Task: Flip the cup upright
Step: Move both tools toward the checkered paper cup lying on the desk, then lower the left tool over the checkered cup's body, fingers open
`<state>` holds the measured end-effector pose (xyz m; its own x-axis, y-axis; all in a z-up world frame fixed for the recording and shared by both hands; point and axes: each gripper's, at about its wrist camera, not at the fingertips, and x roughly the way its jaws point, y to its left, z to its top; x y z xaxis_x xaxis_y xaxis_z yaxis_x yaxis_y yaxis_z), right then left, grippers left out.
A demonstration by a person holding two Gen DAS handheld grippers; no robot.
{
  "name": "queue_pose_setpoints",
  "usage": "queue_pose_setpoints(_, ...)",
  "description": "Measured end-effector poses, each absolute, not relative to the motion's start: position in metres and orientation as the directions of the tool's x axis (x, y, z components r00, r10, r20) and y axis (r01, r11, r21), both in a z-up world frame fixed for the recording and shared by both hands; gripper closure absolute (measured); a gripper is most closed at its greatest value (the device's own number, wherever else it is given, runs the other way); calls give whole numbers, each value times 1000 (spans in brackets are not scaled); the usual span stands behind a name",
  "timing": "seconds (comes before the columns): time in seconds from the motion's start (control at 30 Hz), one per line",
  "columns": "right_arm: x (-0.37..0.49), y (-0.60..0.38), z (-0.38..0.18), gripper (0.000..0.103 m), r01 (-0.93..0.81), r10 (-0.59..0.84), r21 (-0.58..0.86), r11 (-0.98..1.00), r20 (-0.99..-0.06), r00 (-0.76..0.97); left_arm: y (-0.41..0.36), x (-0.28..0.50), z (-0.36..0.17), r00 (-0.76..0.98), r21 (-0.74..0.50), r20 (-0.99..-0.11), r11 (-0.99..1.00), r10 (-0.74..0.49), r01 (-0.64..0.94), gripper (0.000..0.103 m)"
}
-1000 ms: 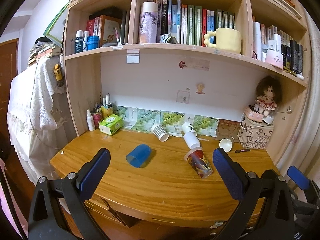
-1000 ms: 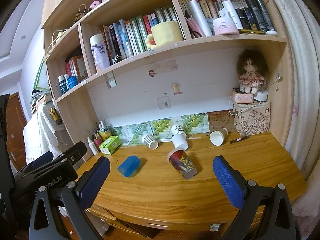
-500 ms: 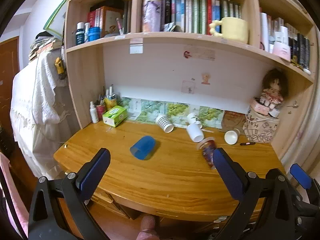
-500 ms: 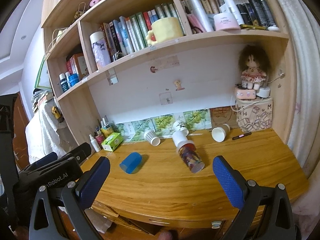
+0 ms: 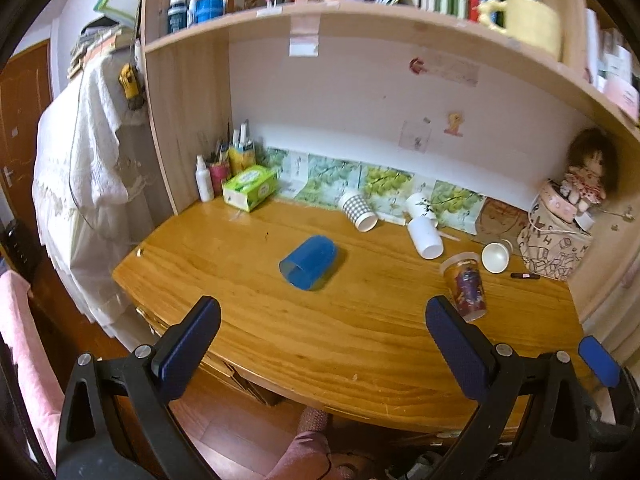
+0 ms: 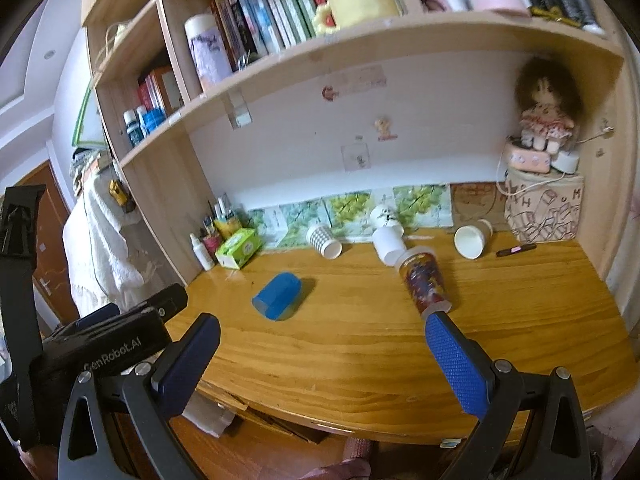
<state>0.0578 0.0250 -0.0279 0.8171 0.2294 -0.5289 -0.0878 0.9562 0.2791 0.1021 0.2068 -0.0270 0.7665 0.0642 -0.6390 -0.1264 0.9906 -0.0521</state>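
Closer now to the counter [image 5: 360, 340] than a second ago in both wrist views, with the blue cup [image 5: 309, 263] grown larger and nearer the middle of the left view. No cup touched or shifted against its neighbours over that second; only the two cameras moved in.

Left gripper [image 5: 320, 322]: fingers spread wide, nothing between them, hanging above the near edge of the counter, just short of the blue cup and roughly lined up with it. Right gripper [image 6: 320, 338]: equally wide open and empty, its right finger [image 6: 454, 364] overlapping in view the near end of the patterned tumbler [image 6: 424, 282], contact impossible to tell.

Blue cup lying on its side near the middle of the counter, mouth toward the near-left. To its right, the patterned tumbler on its side too. Behind the blue cup, along the wall: a checked paper cup [image 5: 357, 211], a white cup [image 5: 426, 236] and a small white cup [image 5: 495, 256], all tipped over.

Probably an approach in progress, with the blue cup the likeliest first target; no flip begun yet.
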Motion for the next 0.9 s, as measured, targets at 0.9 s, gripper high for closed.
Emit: queue_pose_setpoints(0.9, 261, 43, -34, 0, -98, 178, 161, 982, -617, 767, 224, 316, -22, 654, -141, -752, 989, -78, -43, 1)
